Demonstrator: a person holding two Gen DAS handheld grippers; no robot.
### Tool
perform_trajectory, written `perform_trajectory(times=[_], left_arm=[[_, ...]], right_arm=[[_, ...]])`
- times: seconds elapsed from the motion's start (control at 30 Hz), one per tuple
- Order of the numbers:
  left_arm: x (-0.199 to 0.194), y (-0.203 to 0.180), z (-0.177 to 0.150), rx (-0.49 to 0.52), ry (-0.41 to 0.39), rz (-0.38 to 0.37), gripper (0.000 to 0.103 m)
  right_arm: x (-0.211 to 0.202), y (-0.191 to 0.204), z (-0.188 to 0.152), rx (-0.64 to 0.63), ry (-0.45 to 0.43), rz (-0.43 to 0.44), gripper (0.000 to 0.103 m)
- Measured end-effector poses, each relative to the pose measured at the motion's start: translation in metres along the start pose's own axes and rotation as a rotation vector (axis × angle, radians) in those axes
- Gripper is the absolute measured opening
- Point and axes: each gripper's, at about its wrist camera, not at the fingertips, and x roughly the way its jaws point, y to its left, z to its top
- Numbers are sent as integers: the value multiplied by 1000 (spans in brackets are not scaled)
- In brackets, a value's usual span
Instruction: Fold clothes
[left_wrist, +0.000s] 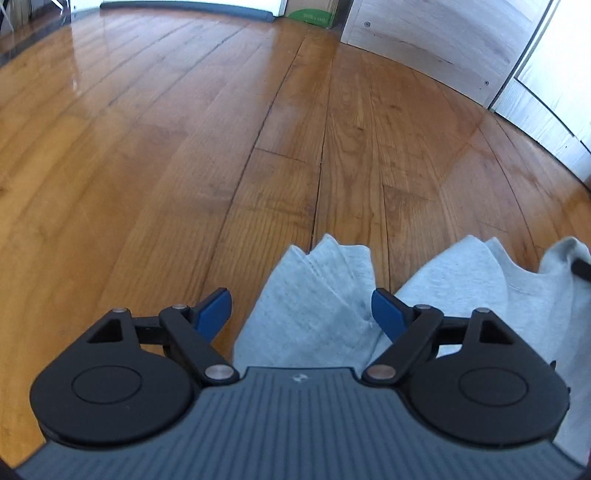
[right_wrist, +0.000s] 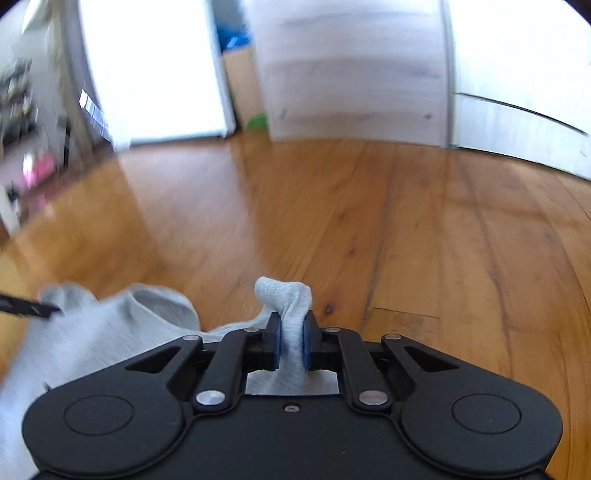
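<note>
A light grey garment (left_wrist: 461, 288) lies on the wooden floor (left_wrist: 221, 147). In the left wrist view a folded corner of it sits between the blue pads (left_wrist: 216, 312) of my left gripper (left_wrist: 301, 310), which is open and not touching it. In the right wrist view my right gripper (right_wrist: 291, 341) is shut on a bunched fold of the grey garment (right_wrist: 284, 295), which sticks up past the pads; the rest of the cloth trails off to the left (right_wrist: 92, 332). A dark tip of the other gripper shows at the far left (right_wrist: 29, 308).
Pale wooden cabinet panels (left_wrist: 424, 37) and a white door (left_wrist: 554, 74) stand at the far right. A green item (left_wrist: 310, 16) sits by the back wall. In the blurred right wrist view a shelf with clutter (right_wrist: 22, 110) stands at the left.
</note>
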Motion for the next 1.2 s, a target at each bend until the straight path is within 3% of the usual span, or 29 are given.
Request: perform_trajectory(times=[0.03,0.07,0.1,0.13,0.2,0.33,0.43,0.5,0.6,0.67,0.7,0.73,0.77,0.83,0.9,1.0,1.07,1.1,1.2], left_arm=[[2,0,-2,-3,2,-10,81],[5,0,-2,-1,-1,-17,66],[7,-1,-4,6,-5,-20,46],[6,-5,-4,33,-7,4,9],[1,-16,-6,123,-39,88,9],[-55,-28,-17,222,-285,280,9],[-102,-10,-28,110,-426,328,9],[-117,5,-39,29,-449,307,9],[-106,19,-50,-36,-375,254,10],[-98,28,-57,-79,-324,218,10],[-94,32,-61,-100,-299,200,10],[-92,34,-64,-124,-294,169,10],[-91,36,-66,-149,-298,139,10],[-91,38,-67,-189,-304,86,10],[-95,38,-73,-218,-311,27,9],[-101,33,-79,-232,-324,-58,9],[-99,31,-80,-224,-300,-51,9],[-98,31,-80,-220,-288,-46,9],[-93,33,-80,-222,-259,-37,9]], right_arm=[[0,-2,-1,6,0,-9,12],[1,-3,-2,10,2,-19,12],[2,-4,-3,13,5,-29,12],[4,-5,-4,16,7,-39,12],[3,-6,-6,26,0,-54,12],[0,-1,-9,20,-50,-89,12],[0,3,-13,-31,-69,-160,12],[8,1,-18,-80,-29,-187,12],[42,0,-26,-226,132,-285,13],[48,1,-20,-242,170,-319,16],[47,3,-13,-225,170,-345,21],[44,5,-6,-192,152,-366,38],[40,6,2,-145,134,-357,46],[32,8,17,-46,97,-327,46],[29,7,31,81,105,-181,46],[46,17,46,208,187,58,49],[71,30,52,240,299,194,52],[83,38,54,241,339,229,53],[119,68,57,145,442,231,55]])
